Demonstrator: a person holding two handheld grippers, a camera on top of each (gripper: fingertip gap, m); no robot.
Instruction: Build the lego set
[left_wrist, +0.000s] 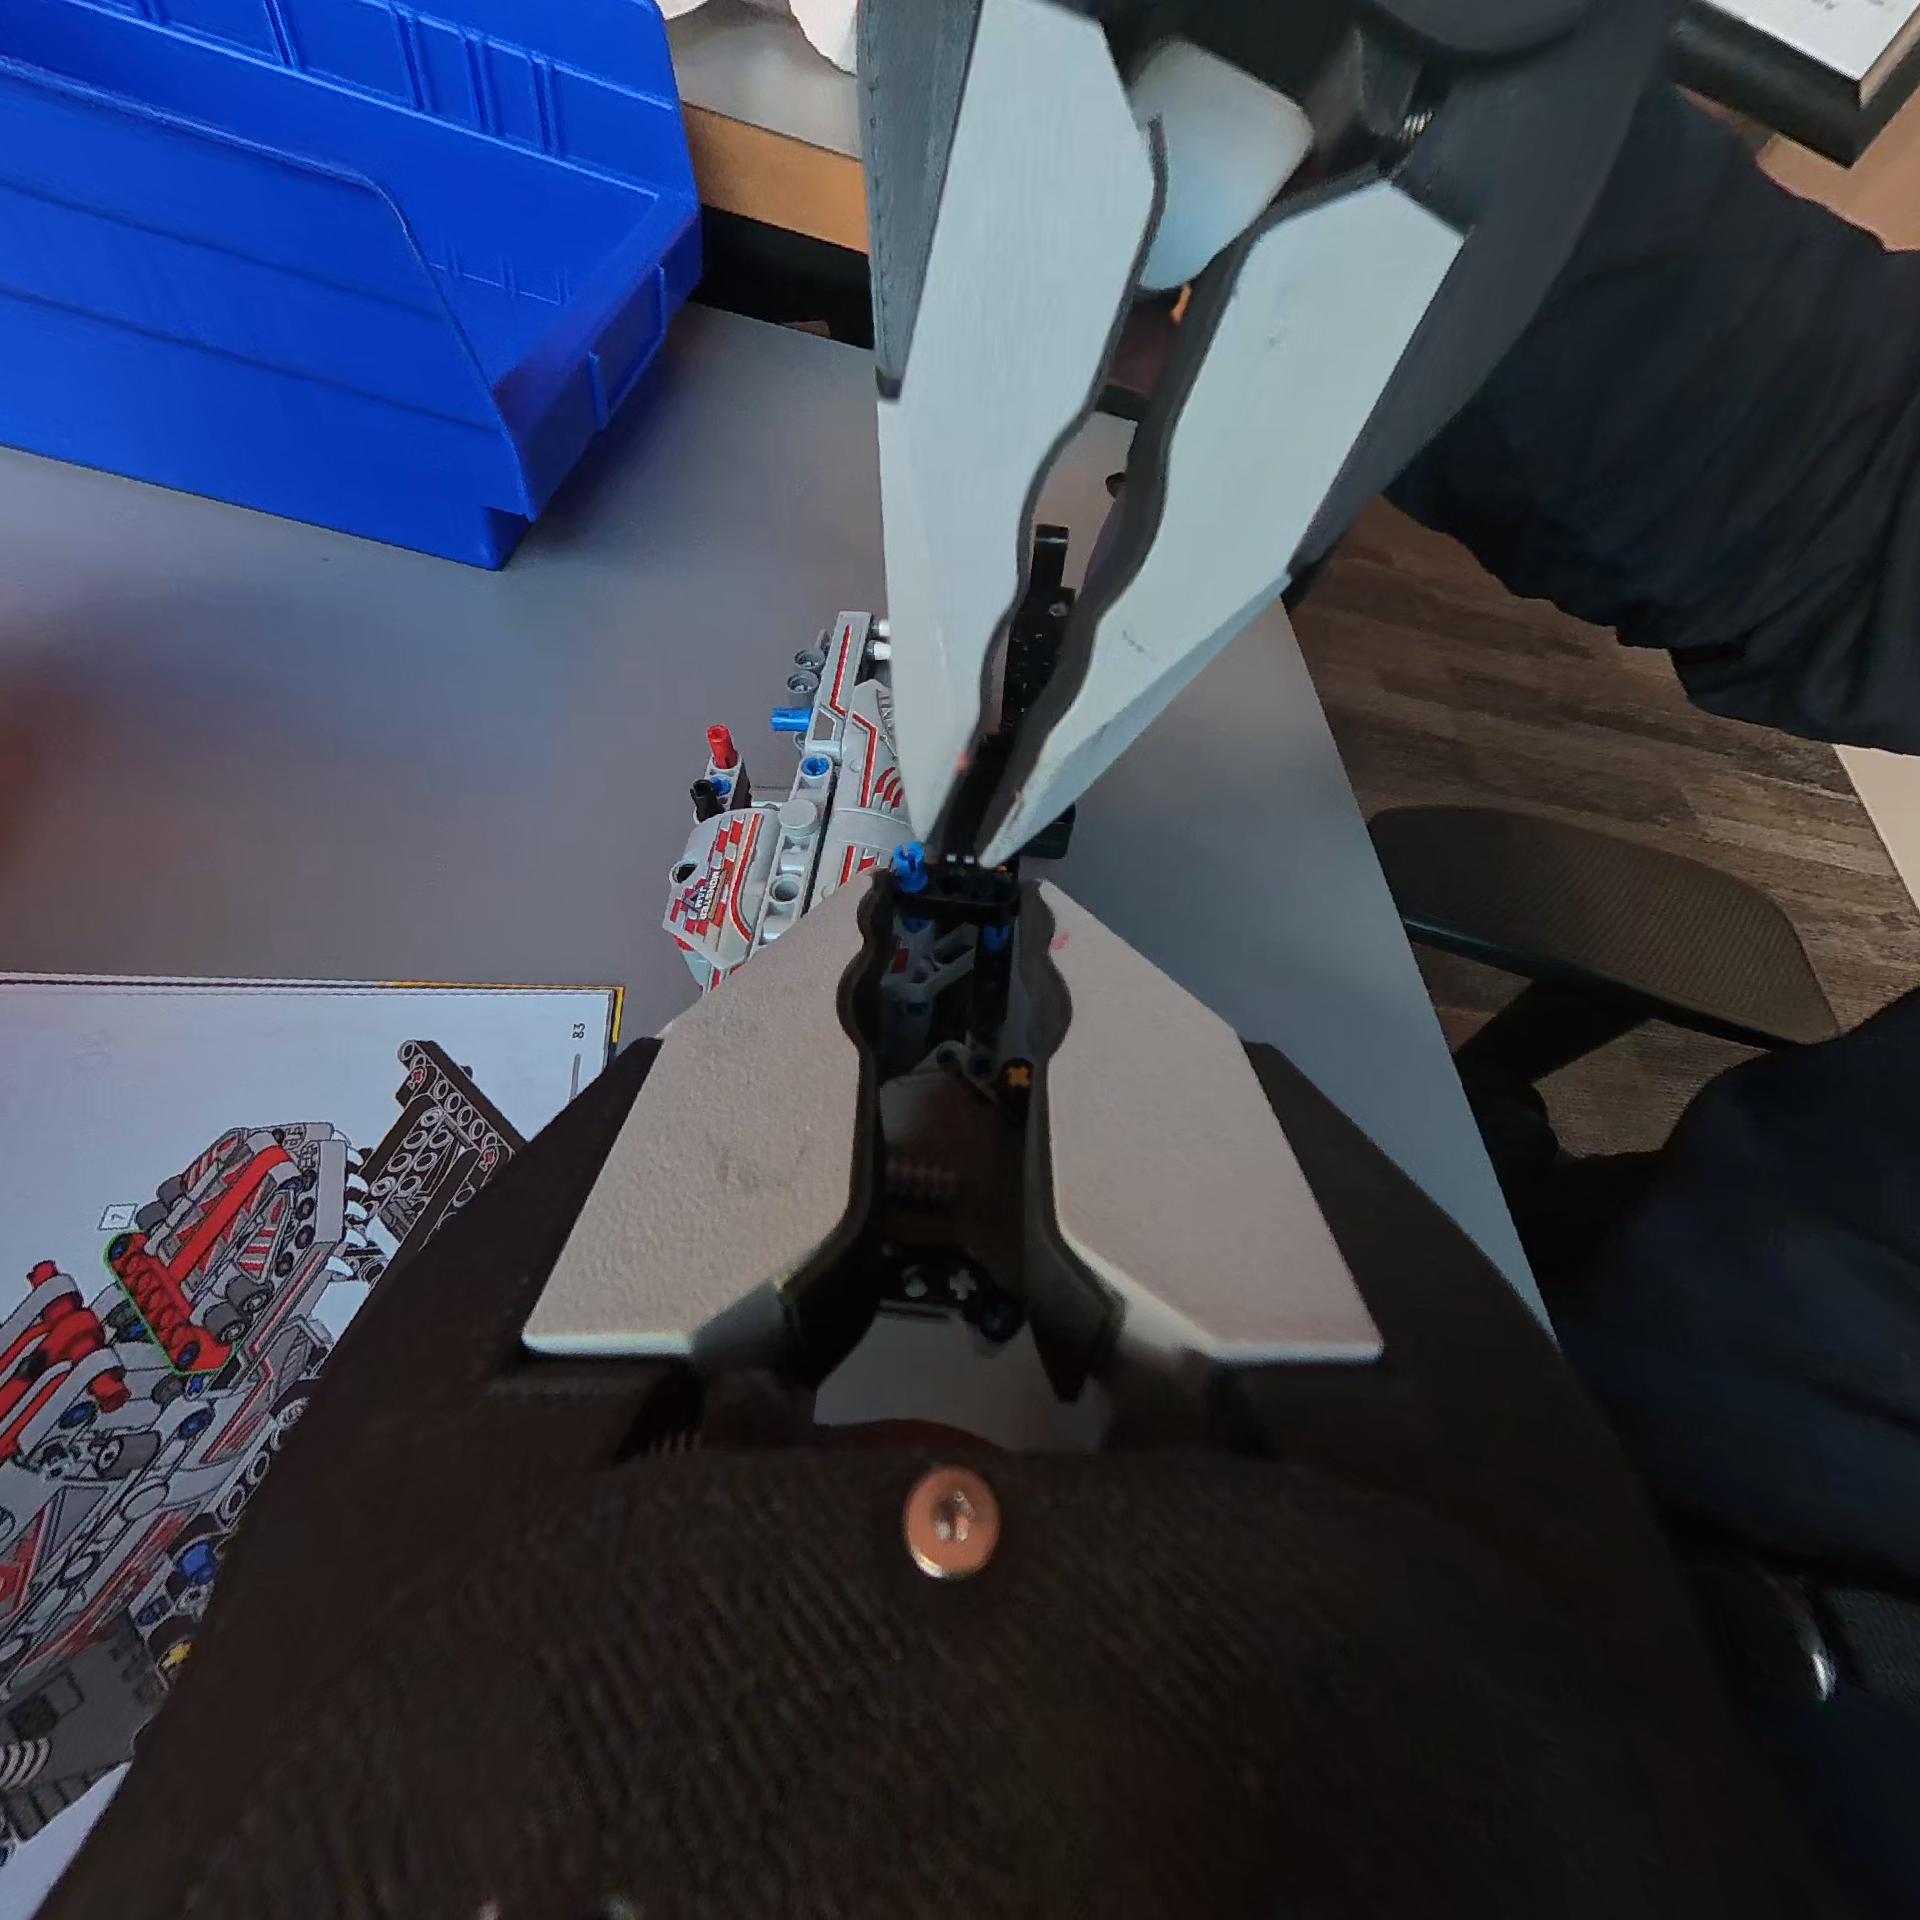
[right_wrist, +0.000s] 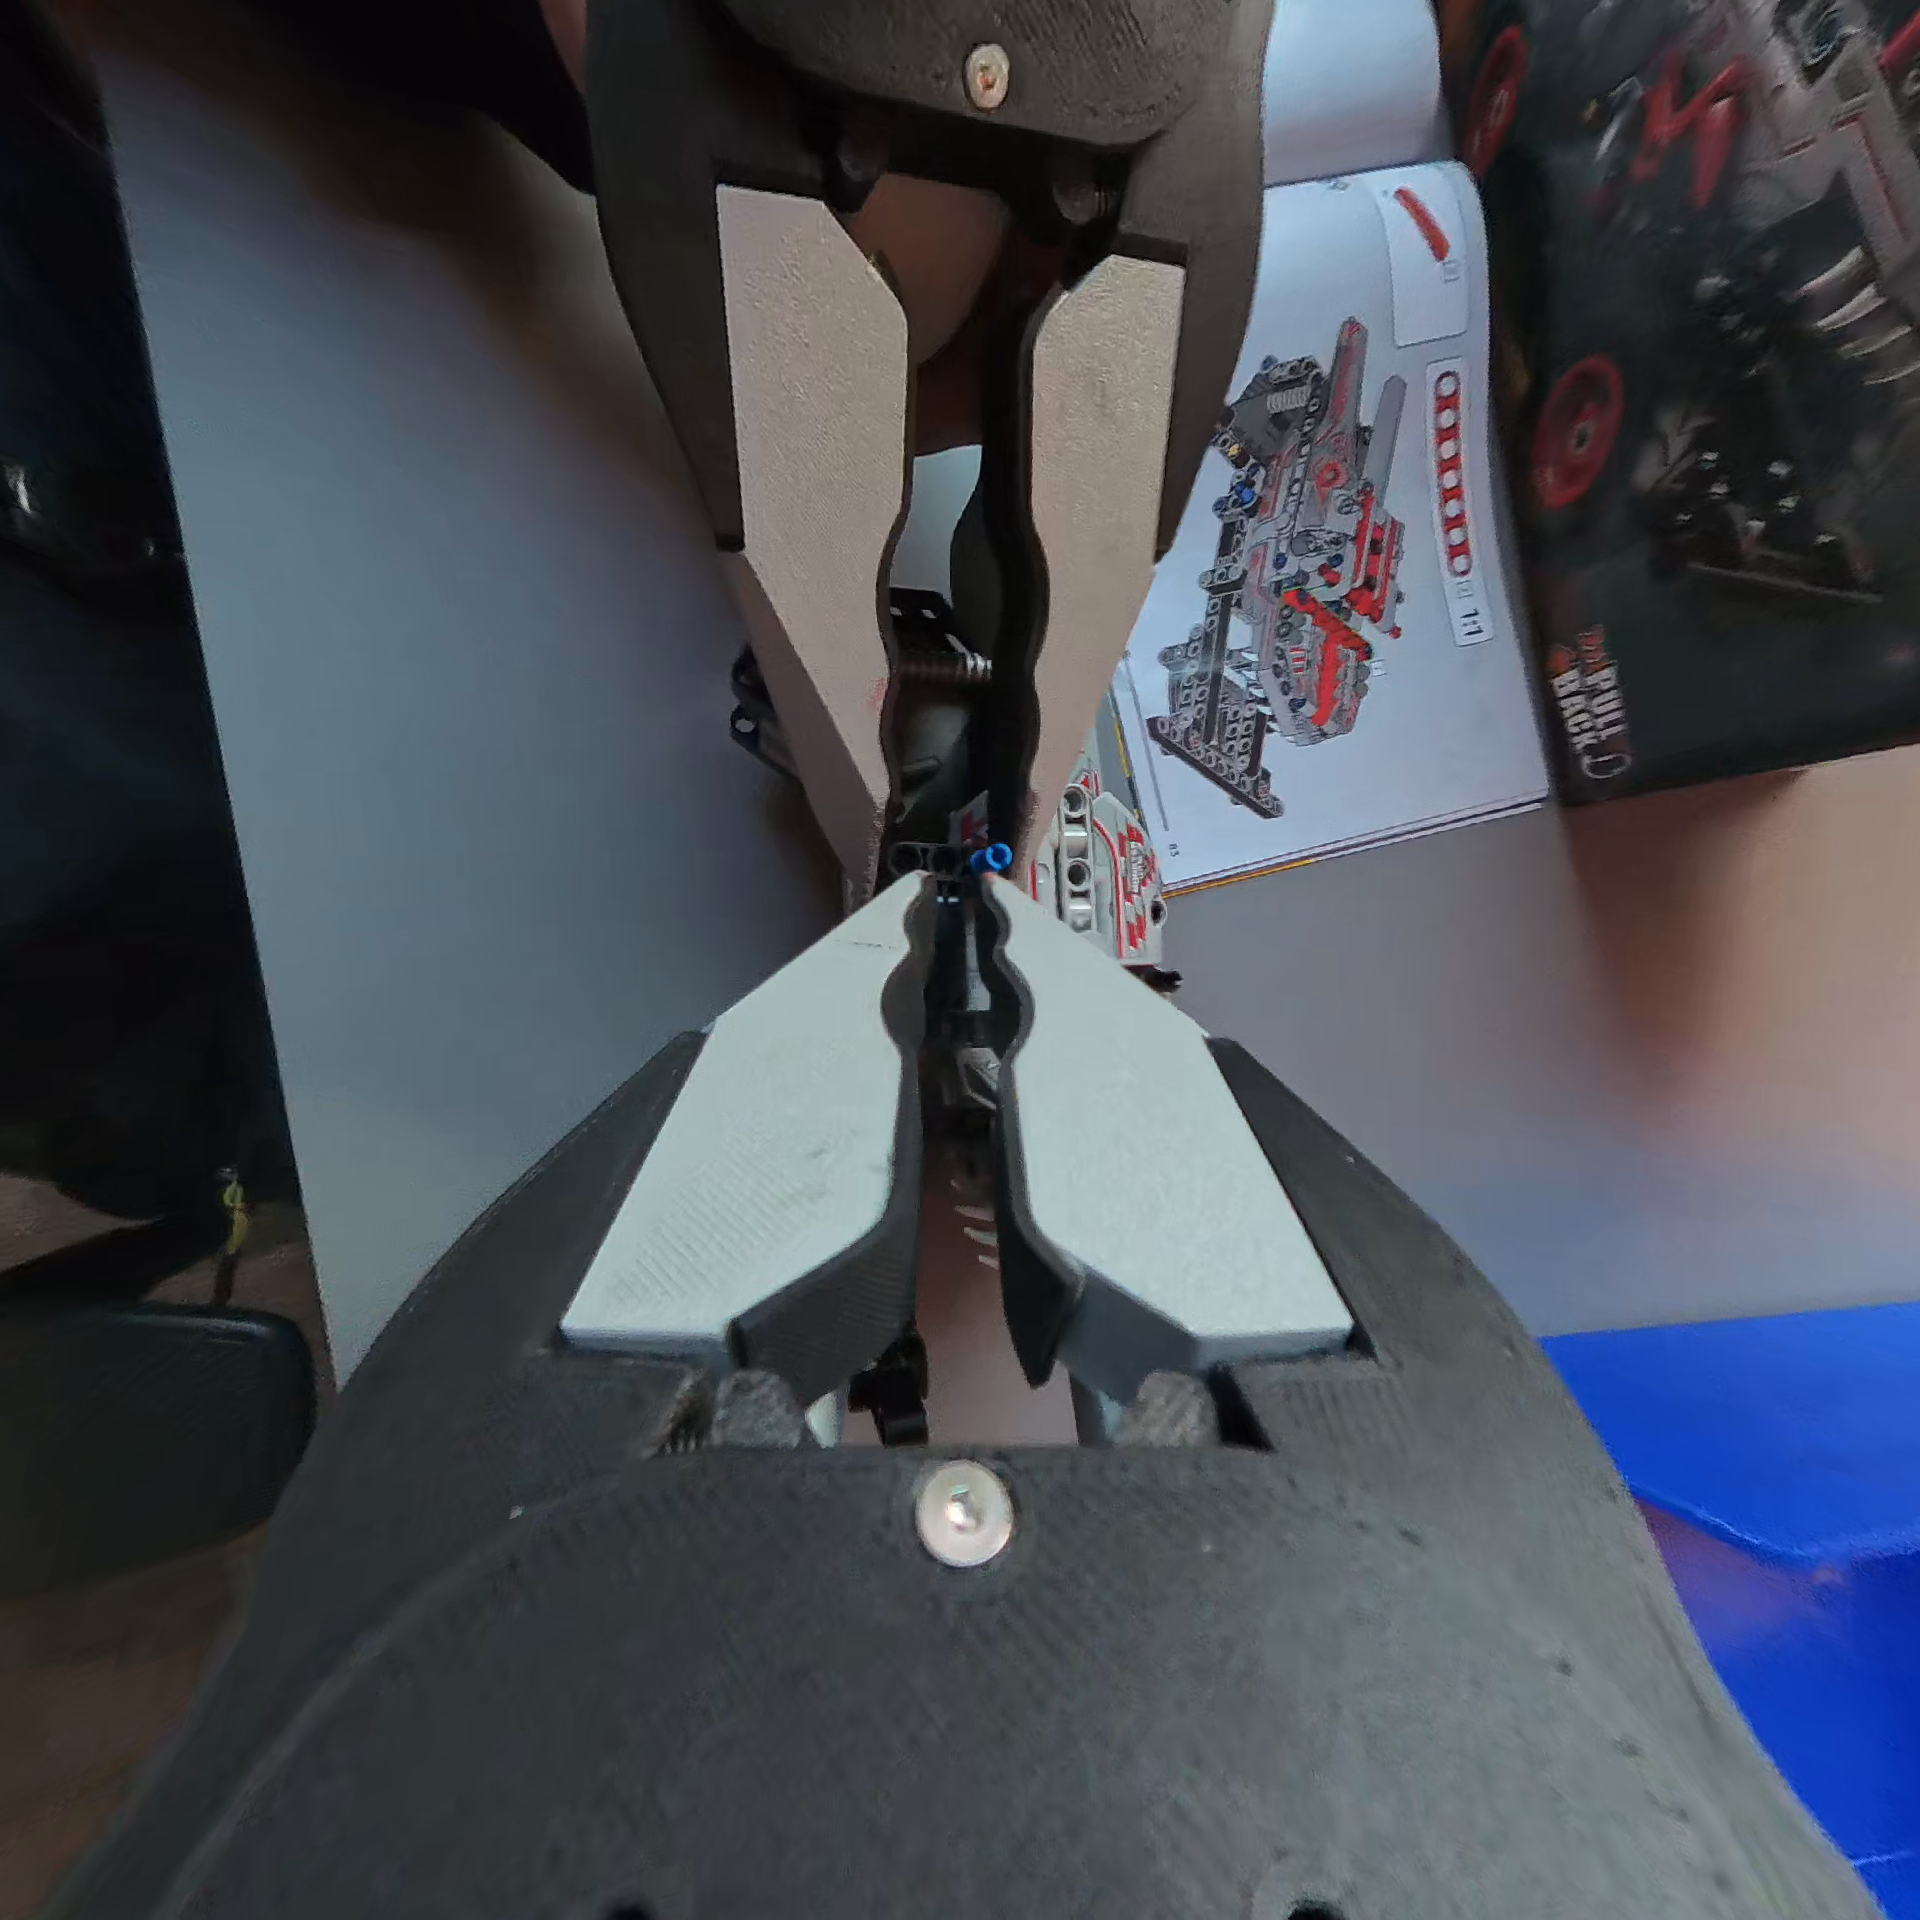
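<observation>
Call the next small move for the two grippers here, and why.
Probably press the right gripper straight toward the left gripper to seat its black beam on the model. Both are shut on lego, tips nearly meeting at the blue pin, the parts look lined up, and full seating isn't visible.

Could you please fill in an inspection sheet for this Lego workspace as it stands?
Surface: grey table.
Job's things: black Lego frame held between both tongs; grey-and-red Lego body lying on the table; open instruction booklet.
Clutter: blue bin; set box.
Grippers: left tongs and right tongs both shut on the frame, tip to tip.
Cables: nothing seen.
Surroundings: chair; wood floor.
</observation>
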